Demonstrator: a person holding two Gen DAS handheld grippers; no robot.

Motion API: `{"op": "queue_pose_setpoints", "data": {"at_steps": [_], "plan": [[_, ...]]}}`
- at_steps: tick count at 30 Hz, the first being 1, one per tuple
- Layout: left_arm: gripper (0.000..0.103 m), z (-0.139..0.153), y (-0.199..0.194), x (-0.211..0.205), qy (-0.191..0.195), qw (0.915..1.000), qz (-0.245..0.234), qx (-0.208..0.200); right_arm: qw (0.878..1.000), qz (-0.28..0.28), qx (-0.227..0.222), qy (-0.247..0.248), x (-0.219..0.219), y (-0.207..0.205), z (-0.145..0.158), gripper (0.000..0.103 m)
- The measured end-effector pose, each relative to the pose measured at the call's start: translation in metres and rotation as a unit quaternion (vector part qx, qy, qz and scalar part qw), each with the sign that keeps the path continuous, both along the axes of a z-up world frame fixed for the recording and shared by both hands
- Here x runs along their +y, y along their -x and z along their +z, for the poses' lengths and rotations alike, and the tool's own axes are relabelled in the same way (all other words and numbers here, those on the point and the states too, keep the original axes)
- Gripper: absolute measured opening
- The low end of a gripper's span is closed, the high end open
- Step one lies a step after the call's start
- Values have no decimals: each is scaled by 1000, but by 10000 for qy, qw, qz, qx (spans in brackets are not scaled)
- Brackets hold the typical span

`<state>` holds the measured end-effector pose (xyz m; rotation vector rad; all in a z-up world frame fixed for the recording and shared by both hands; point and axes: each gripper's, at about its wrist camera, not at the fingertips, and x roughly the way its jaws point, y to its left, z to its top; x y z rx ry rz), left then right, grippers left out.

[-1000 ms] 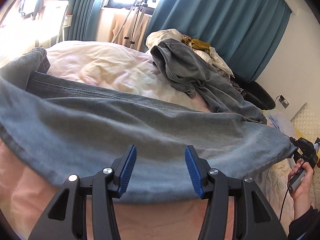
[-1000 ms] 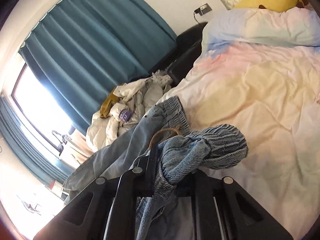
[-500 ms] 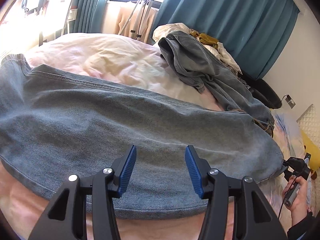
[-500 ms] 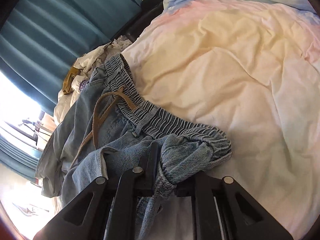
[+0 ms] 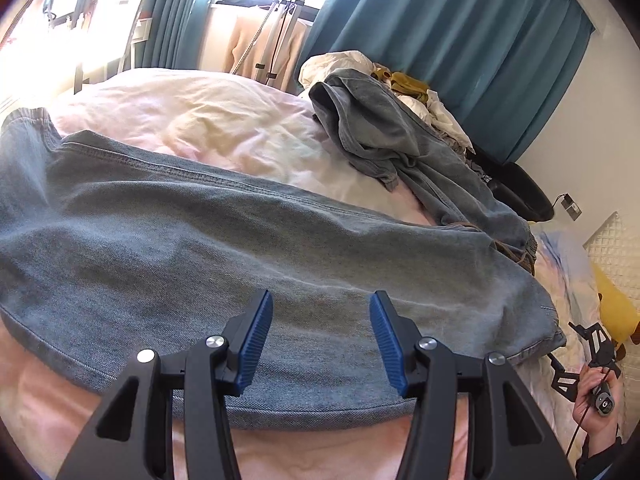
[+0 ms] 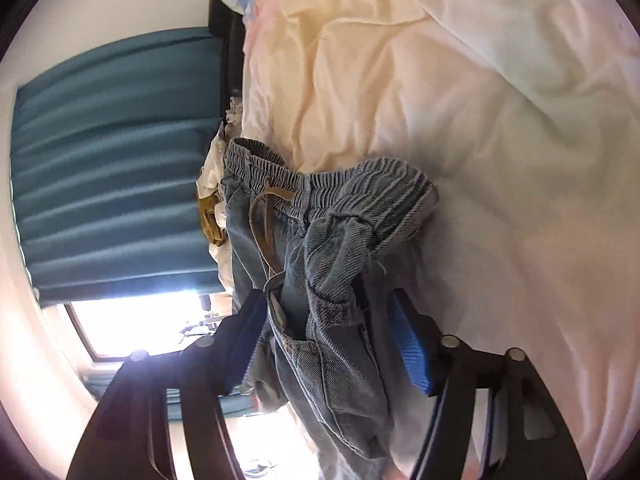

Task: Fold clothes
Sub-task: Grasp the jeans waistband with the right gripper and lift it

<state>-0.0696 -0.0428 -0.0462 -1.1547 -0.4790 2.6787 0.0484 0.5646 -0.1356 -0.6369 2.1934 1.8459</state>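
A pair of light blue jeans (image 5: pixel 248 240) lies spread across a bed (image 5: pixel 208 120) covered in pale pink and cream bedding. The left gripper (image 5: pixel 320 336) hovers over the near edge of the denim with its blue-padded jaws standing apart, nothing between them. At the far right of that view a person's hand (image 5: pixel 596 404) holds the right gripper (image 6: pixel 328 320) beside the end of the trousers. Seen from the right wrist, that gripper's jaws are opening; a bunched fold of the jeans, near the elastic waistband (image 6: pixel 320 188) and its brown drawstring (image 6: pixel 264 224), sits between the pads, which no longer press on it. A second pair of jeans (image 5: pixel 400 148) lies crumpled farther up the bed, next to a heap of white and mustard-coloured clothing (image 5: pixel 400 80). Teal curtains (image 5: pixel 460 40) hang behind, and a yellow cushion (image 5: pixel 612 304) rests by the headboard.
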Motion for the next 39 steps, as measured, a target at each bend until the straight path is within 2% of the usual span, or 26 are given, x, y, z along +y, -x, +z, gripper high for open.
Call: {"op": "queue_pose_setpoints", "data": {"at_steps": [2, 6, 7, 11, 12, 14, 17, 19, 21, 23, 25, 26, 27, 32, 34, 36, 39], "plan": [[52, 0, 0, 0, -6, 10000, 4, -5, 9997, -91, 22, 228, 3, 1, -11, 68], [52, 0, -1, 2, 6, 10000, 8, 23, 9947, -377, 549, 780, 16, 10, -38, 68], [52, 1, -2, 2, 5, 10000, 14, 82, 9939, -443, 544, 853, 19, 12, -45, 68], [52, 5, -5, 4, 34, 9997, -3, 232, 9918, -655, 557, 947, 29, 19, -63, 67], [52, 6, -5, 4, 46, 9997, -3, 245, 9928, -664, 508, 858, 31, 21, -61, 59], [52, 5, -5, 4, 56, 9998, 1, 211, 9968, -611, 272, 430, 33, 23, -49, 44], [52, 2, -3, 3, 44, 9999, 17, 139, 9971, -417, 306, -549, 38, 32, -12, 34], [52, 1, -2, 3, 56, 9999, 26, 107, 9892, -257, 425, -1377, 37, 38, 23, 31], [52, 0, -1, 3, 49, 10000, 34, 68, 9714, -64, 571, -2304, 29, 44, 61, 27], [52, -2, -1, 3, 30, 10000, 40, 28, 9453, 18, 625, -3202, 17, 47, 92, 24], [52, -2, 0, 2, 31, 10000, 51, 5, 9167, 26, 680, -3938, 5, 48, 116, 22], [52, -2, 0, 2, 24, 10000, 57, 3, 9128, -35, 602, -4038, 5, 47, 117, 21], [52, -2, 0, 2, 17, 10000, 62, 4, 9153, -79, 486, -3998, 7, 50, 112, 21], [52, -3, 1, 1, 20, 10000, 59, -27, 9494, -70, -536, -3095, 40, 32, 47, 19], [52, -5, 2, 1, 8, 10000, 55, -68, 9543, 32, -759, -2889, 45, 30, 28, 19], [52, -6, 4, 0, 9, 9999, 77, -110, 9526, 186, -989, -2870, 44, 33, 20, 20], [52, -6, 5, -5, -15, 9998, 146, -160, 9502, 339, -1230, -2843, 36, 33, 22, 24]]}}
